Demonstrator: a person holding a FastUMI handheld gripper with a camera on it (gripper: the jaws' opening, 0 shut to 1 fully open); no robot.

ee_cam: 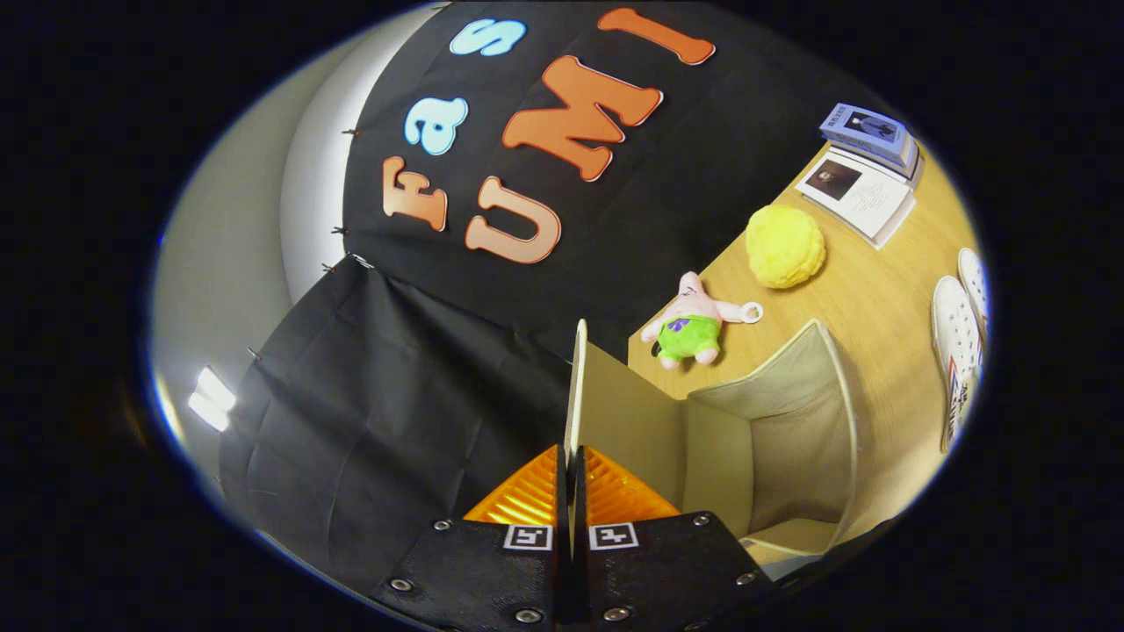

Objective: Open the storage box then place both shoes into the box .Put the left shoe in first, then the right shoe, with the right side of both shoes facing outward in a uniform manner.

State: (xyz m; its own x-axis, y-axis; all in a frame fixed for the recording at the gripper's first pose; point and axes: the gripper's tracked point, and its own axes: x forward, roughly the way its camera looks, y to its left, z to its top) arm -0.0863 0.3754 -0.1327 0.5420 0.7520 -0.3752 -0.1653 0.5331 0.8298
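Wooden surface [865,294] and black cloth wall make up the booth, seen tilted from the gripper. Nearest, the gripper [570,491] has its two orange fingers pressed together on the thin edge of the box's lid [575,386], a flap that runs straight ahead from the fingertips toward twelve o'clock and stands raised on edge. The clamp looks firm, with no gap showing between fingers and flap.

Just beyond, at about two o'clock from the fingers, the one beige box [773,430] lies open, its cavity empty as far as can be seen. The lid's hinge line appears to run along the box's near-left wall, so my judgement is that the coming move turns on swinging the flap away from the cavity, toward nine o'clock, until the mouth is fully clear.

Farther out at three o'clock, two white shoes [957,342] lie side by side, touching or nearly so, long axes roughly parallel to the box's far wall. Which is the left shoe cannot be told.

Beyond the box sit one starfish plush [694,325], one yellow ball [784,246], and two books [865,162].
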